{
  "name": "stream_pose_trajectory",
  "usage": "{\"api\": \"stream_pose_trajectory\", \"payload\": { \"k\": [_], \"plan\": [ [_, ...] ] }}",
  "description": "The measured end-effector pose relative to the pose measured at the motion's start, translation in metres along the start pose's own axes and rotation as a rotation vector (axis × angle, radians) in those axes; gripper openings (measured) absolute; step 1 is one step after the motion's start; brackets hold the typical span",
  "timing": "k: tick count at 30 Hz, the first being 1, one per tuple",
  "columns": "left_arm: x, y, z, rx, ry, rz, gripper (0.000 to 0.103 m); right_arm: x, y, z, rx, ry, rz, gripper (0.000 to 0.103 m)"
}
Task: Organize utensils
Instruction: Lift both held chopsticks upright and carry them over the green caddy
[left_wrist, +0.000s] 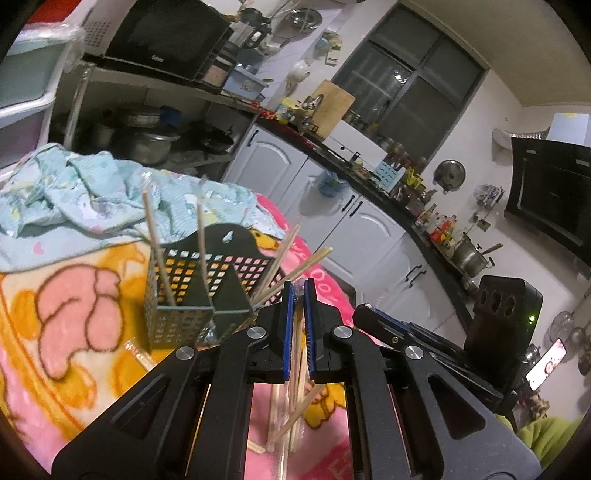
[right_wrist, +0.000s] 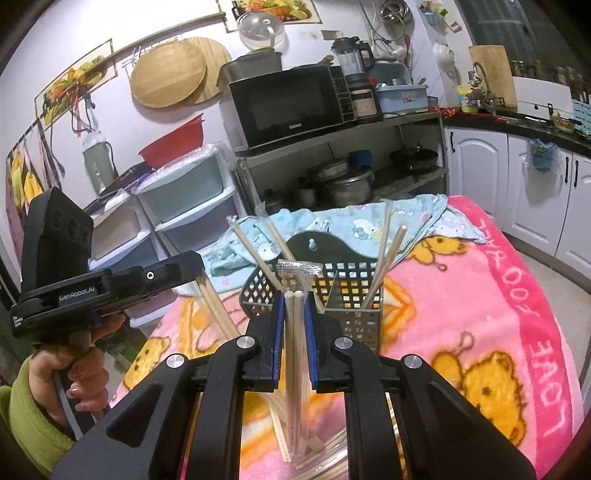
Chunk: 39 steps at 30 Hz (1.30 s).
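While a pink cartoon-bear blanket (right_wrist: 480, 332) spreads under everything, both grippers hang above it, close to a utensil holder. A crumpled pale blue cloth (right_wrist: 351, 225) lies on the blanket beyond the holder, farther from the grippers.

The dark perforated holder (right_wrist: 354, 295) stands upright just ahead of the right gripper and ahead and to the left of the left gripper. It has 2 compartments side by side, and bare wooden chopsticks (right_wrist: 384, 258) lean out of both.

The right gripper (right_wrist: 295, 332) has its blue-padded jaws pressed together on a wrapped pair of chopsticks (right_wrist: 294, 354), held upright in a clear plastic sleeve whose crimped top pokes above the fingertips. The pair's lower end hangs over a loose pile of chopsticks (right_wrist: 317, 443) on the blanket below the gripper.

The left gripper (left_wrist: 298, 328) has its jaws nearly together, with a thin wooden stick (left_wrist: 297, 321) showing in the narrow gap; whether the pads actually pinch it cannot be told from its own camera. In the right wrist view this gripper sits off to the left, gripped by a hand (right_wrist: 79, 373) in a green sleeve, and a sleeved pair of chopsticks (right_wrist: 218, 310) hangs down from its tip. More loose chopsticks (left_wrist: 291, 417) lie on the blanket beneath the left gripper.
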<state>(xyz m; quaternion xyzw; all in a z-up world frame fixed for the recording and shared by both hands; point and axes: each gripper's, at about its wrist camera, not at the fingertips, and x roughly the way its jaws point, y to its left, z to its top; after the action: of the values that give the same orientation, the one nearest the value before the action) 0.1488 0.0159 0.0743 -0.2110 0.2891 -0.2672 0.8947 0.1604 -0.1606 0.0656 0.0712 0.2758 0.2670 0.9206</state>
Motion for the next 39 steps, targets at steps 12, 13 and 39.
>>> {"api": "stream_pose_trajectory", "payload": {
  "k": [12,13,39],
  "plan": [
    [0.003,-0.022,0.024,0.053,-0.05,-0.036,0.003,-0.02,-0.002,0.024,-0.008,-0.092,-0.028,0.011],
    [0.003,-0.024,0.026,0.057,-0.056,-0.036,0.003,-0.021,-0.001,0.028,-0.013,-0.101,-0.029,0.011],
    [-0.035,-0.022,0.1,0.14,-0.257,0.106,0.003,-0.033,0.007,0.102,-0.052,-0.292,-0.062,0.011]
  ]
}}
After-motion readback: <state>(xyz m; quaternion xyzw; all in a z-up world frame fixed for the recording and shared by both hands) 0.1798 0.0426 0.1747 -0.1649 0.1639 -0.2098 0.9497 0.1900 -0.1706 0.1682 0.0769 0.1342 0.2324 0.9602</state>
